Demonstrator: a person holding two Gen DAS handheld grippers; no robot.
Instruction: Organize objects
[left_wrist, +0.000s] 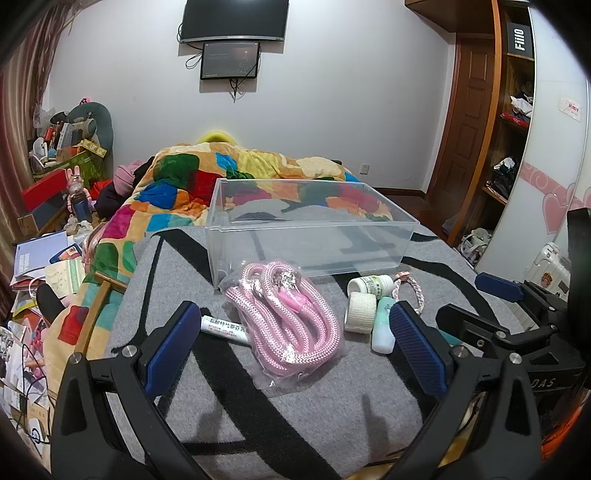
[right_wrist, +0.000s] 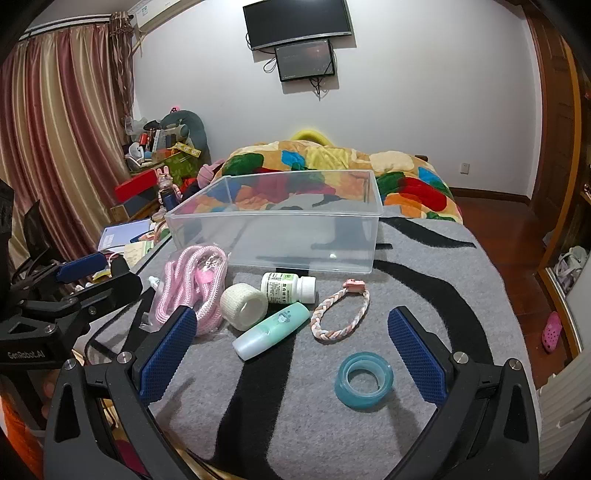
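Both grippers' spread jaws frame items: pink rope (left_wrist: 291, 325), tape ring (right_wrist: 364, 380).

A clear glossy plastic bin (right_wrist: 273, 236) sits on matt grey woven cloth (right_wrist: 424, 280); the pink rope (left_wrist: 291, 325) is braided.

Pink-white rope (left_wrist: 291, 317), teal tape (right_wrist: 364, 380), mint tube (right_wrist: 271, 329), clear bin (right_wrist: 280, 225), grey black-striped blanket (right_wrist: 424, 280), blue pads (right_wrist: 415, 356)

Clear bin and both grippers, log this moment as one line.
clear bin: empty | left gripper: open over pink rope | right gripper: open, holding nothing | items on bed
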